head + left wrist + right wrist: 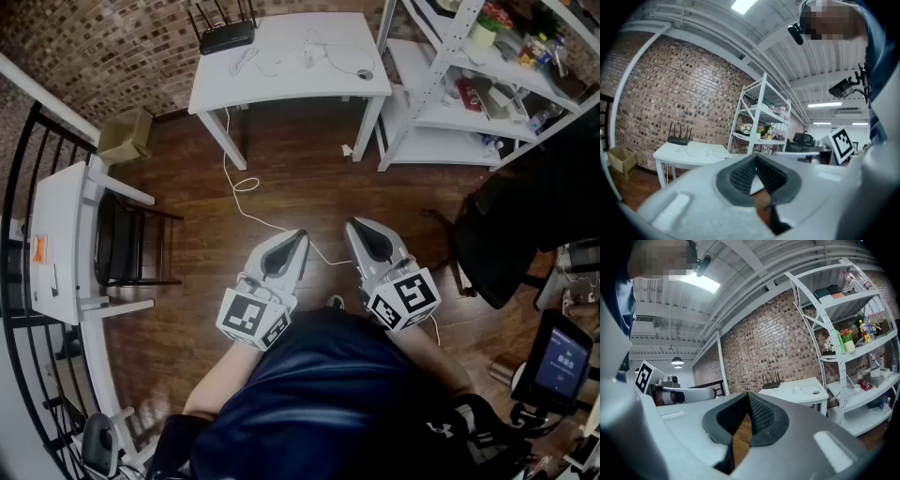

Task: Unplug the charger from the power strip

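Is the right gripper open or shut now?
Shut. In the right gripper view, the right gripper has its jaws together at the tips, with nothing held between them.

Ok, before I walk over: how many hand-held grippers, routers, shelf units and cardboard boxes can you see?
Hand-held grippers: 2, left hand-held gripper and right hand-held gripper, both shut
Routers: 1, black router on the white table
Shelf units: 1, white shelf unit
Cardboard boxes: 1, cardboard box
Total: 5
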Tool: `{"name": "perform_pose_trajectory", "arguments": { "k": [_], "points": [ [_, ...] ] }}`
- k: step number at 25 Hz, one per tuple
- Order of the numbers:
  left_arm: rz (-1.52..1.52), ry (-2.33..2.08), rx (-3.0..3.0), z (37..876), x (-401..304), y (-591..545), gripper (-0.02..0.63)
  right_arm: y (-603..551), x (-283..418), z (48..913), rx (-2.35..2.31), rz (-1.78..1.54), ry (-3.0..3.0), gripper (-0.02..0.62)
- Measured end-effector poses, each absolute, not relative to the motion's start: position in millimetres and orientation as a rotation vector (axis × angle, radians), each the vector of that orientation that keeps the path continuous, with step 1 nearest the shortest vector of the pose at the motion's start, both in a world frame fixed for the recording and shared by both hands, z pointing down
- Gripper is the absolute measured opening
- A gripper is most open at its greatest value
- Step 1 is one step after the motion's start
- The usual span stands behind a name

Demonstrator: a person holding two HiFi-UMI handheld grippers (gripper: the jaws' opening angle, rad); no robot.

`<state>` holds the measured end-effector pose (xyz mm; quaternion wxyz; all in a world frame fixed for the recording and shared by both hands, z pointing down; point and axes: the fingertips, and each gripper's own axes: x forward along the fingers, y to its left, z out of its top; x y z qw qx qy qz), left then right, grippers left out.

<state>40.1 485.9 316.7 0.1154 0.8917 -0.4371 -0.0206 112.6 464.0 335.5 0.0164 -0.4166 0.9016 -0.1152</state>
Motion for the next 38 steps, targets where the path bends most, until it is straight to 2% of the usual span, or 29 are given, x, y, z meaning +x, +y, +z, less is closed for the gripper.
{"name": "perform_pose_trajectory", "arguments": {
  "k": [9,19,29,38],
  "points": [
    [-0.063,-1.366,2.579,313.6,61.2,484.1,0.005,461.5,138.5,340.1,-1.254,-0.385,2.815,0.011],
    [-0.119,-1.357,2.557,316.0,42.3,435.6,0.005,417.5,115.9,345.8,-1.178,-0.432,2.841,0.011],
    [-0.188,-1.252,2.548,324.3,-20.4,315.2,0.028,294.5,89.4,359.5,-1.486,-0.522,2.723,0.011],
    [-0.214,-1.117,2.566,331.7,-79.0,226.4,0.043,217.0,22.7,362.4,-1.528,-0.455,2.775,0.009]
  ]
}}
